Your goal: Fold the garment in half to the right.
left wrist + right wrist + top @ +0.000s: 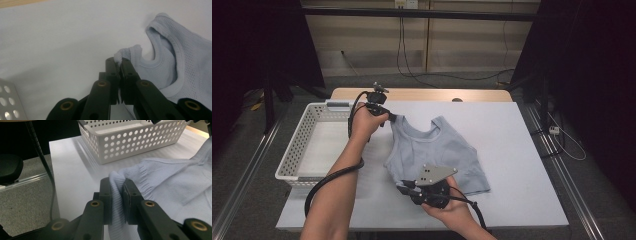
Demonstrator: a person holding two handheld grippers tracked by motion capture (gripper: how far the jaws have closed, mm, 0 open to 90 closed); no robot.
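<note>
Left gripper (391,118) – forearm stretched forward, jaws pinching a shoulder strap of the pale blue tank top (437,150). Right gripper (404,189) – hand low, near edge, jaws clamped on the hem. Top lies flat on the surface (522,165) beside white basket (302,145).

My white desk (522,150) stands on grey floor (592,165), black curtains (592,60) on both sides, beige wall (462,45) with cables ahead.

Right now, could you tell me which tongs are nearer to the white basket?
Left. The left tongs pinch the top's shoulder strap beside the white basket's far right corner. The right tongs grip the top's hem, nearer the table's front edge.
</note>
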